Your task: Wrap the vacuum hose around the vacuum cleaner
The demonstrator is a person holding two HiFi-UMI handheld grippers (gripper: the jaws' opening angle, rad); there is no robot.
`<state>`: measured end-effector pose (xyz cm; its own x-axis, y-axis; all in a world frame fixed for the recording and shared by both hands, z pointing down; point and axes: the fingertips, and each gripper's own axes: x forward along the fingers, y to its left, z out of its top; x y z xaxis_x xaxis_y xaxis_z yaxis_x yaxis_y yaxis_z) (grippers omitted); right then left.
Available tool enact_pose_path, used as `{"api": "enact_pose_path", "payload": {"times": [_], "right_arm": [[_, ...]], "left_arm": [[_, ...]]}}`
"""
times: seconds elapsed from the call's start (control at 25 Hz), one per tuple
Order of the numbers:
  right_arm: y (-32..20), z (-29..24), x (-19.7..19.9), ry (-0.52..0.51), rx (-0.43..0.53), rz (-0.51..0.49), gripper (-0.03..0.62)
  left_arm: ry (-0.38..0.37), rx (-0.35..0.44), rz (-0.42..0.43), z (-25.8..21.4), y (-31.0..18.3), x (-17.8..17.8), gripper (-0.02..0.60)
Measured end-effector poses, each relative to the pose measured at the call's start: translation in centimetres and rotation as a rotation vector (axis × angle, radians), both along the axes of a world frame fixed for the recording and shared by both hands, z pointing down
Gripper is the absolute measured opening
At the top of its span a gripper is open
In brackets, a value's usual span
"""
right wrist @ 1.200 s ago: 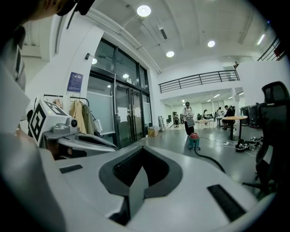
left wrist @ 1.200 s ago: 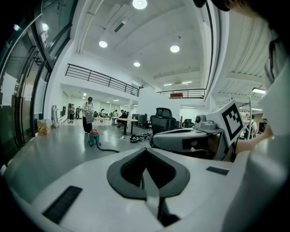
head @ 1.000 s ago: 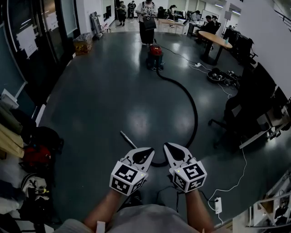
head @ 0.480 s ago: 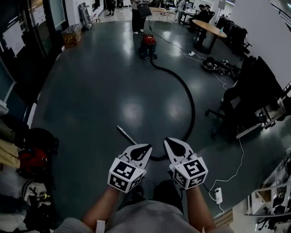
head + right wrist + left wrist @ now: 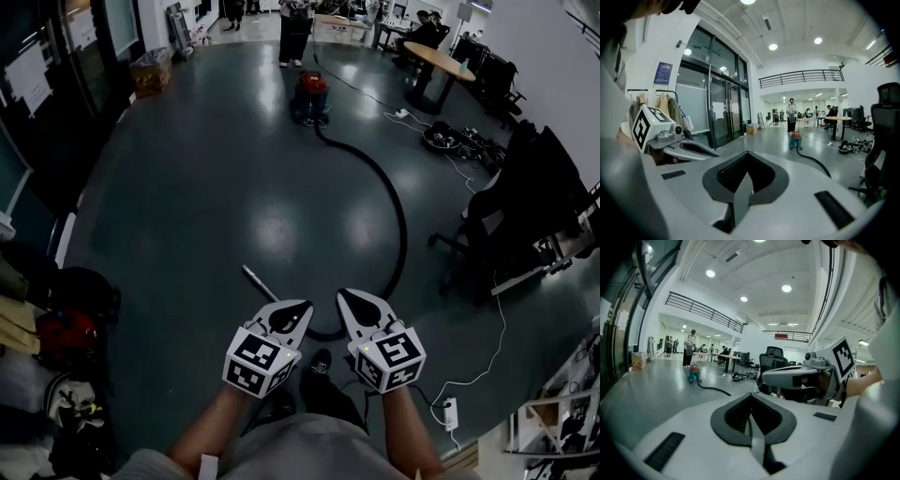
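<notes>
Stepping forward, we are carrying the left gripper and right gripper, both closed on nothing, above the near bend of the hose, which is arcing away ahead toward the vacuum cleaner.

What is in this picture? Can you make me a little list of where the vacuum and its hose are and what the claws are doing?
vacuum cleaner: red, far off on the floor
hose: black, lying in a big curve from the vacuum cleaner to near the claws, not wrapped
metal tube: on the floor, just ahead of the left claw
left claw: shut, holding nothing
right claw: shut, holding nothing
person: standing behind the vacuum cleaner
</notes>
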<state>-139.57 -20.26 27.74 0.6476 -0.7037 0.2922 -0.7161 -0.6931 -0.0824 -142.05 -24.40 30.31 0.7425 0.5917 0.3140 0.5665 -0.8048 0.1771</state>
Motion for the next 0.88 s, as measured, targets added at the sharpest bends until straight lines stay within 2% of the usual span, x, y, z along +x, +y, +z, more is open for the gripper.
{"api": "enact_pose_path", "payload": {"times": [0.48,0.68,0.88], "right_arm": [[4.1,2.3,10.9,-0.063,0.071,-0.017,0.005],[6.2,4.6,14.7,-0.124,0.087,-0.035,0.005],[6.6,8.5,17.3,-0.188,0.082,-0.065,0.005]], "left_arm": [[-0.027,0.057,-0.041,1.7,3.2,10.6,0.008],[-0.058,0.119,-0.05,2.8,5.2,14.3,0.008],[-0.082,0.195,-0.021,6.2,6.0,17.1,0.008]]}}
